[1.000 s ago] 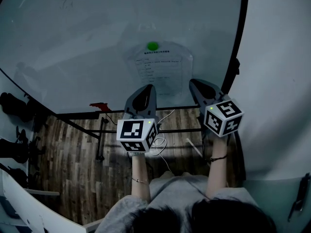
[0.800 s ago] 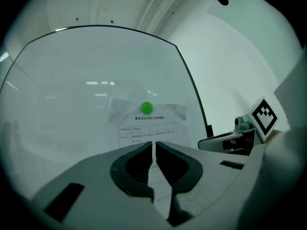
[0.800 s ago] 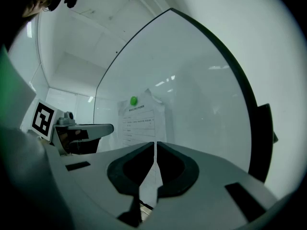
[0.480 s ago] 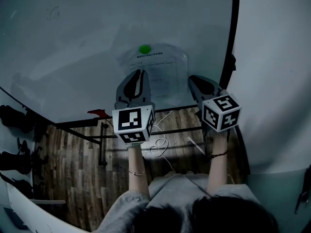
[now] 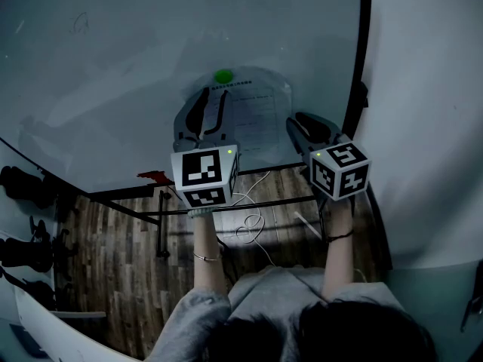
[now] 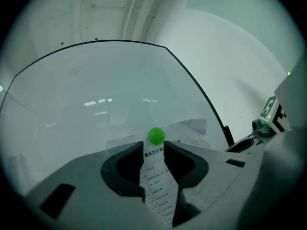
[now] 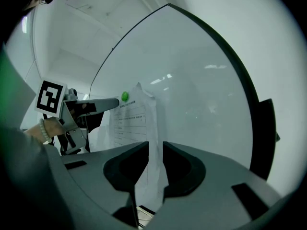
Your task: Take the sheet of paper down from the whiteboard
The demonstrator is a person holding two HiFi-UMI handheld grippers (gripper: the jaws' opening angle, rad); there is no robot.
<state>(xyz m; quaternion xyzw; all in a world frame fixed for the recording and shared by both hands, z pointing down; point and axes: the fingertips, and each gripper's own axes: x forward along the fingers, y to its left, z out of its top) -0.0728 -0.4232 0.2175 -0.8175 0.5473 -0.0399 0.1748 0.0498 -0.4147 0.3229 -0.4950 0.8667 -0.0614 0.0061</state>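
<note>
A printed sheet of paper [image 5: 256, 115] hangs on the whiteboard [image 5: 113, 74], pinned at its top by a round green magnet [image 5: 223, 76]. My left gripper [image 5: 214, 93] is held over the sheet's upper left, its tips just below the magnet [image 6: 156, 135]. Its jaws are opening, and only the sheet [image 6: 160, 190] shows through the gap. My right gripper [image 5: 296, 121] is at the sheet's lower right edge. In the right gripper view its jaws [image 7: 155, 147] stand a little apart, with the lifted paper edge [image 7: 144, 104] showing in the gap.
The whiteboard's black frame [image 5: 361, 66] runs down just right of my right gripper, with a pale wall [image 5: 423, 127] beyond. Below the board are its stand bars [image 5: 158, 225], a wooden floor [image 5: 113, 255], loose white cables [image 5: 253, 221] and a small red thing [image 5: 155, 176].
My left gripper has climbed up the sheet toward the green magnet, and its jaws have gone from shut to apart. My right gripper has stayed about where it was.
</note>
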